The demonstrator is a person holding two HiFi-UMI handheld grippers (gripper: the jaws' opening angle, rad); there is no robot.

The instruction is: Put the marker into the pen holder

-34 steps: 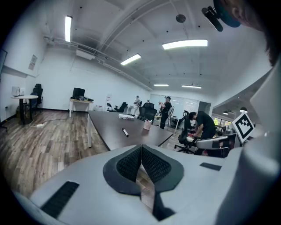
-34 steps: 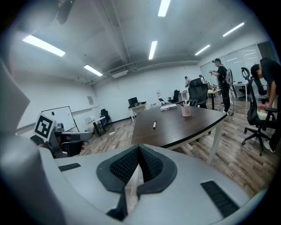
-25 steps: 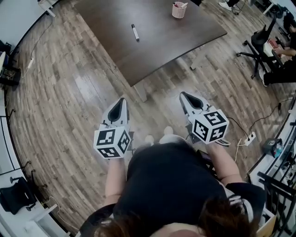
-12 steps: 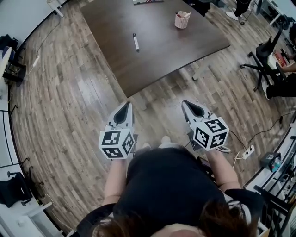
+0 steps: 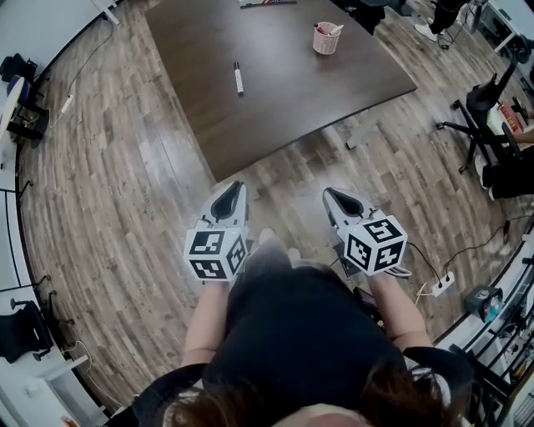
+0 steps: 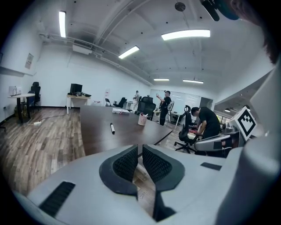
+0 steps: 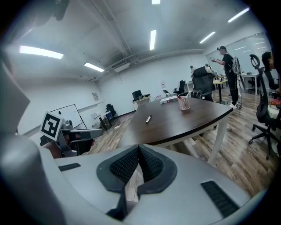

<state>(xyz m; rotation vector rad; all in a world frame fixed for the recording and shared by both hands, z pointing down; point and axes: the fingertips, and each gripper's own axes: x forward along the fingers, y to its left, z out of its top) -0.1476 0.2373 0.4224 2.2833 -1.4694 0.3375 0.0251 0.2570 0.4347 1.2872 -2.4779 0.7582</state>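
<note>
A marker (image 5: 239,77) with a black cap lies flat on the dark brown table (image 5: 275,92), toward its left side; it also shows as the marker (image 6: 112,128) and the marker (image 7: 148,119) in the gripper views. A pink pen holder (image 5: 324,38) with pens in it stands near the table's far right; the pen holder (image 6: 142,119) and the pen holder (image 7: 184,103) show again. My left gripper (image 5: 230,191) and right gripper (image 5: 331,193) hang over the wood floor, short of the table's near edge. Both are shut with nothing between the jaws.
Office chairs (image 5: 482,100) stand right of the table. A power strip (image 5: 443,282) with cable lies on the floor at right. A book (image 5: 265,2) lies at the table's far edge. People stand and sit by desks in the background (image 6: 206,125).
The view has come closer to the table over the last second; the table now fills more of the top. Both grippers stay shut and level, moving forward with the person.
</note>
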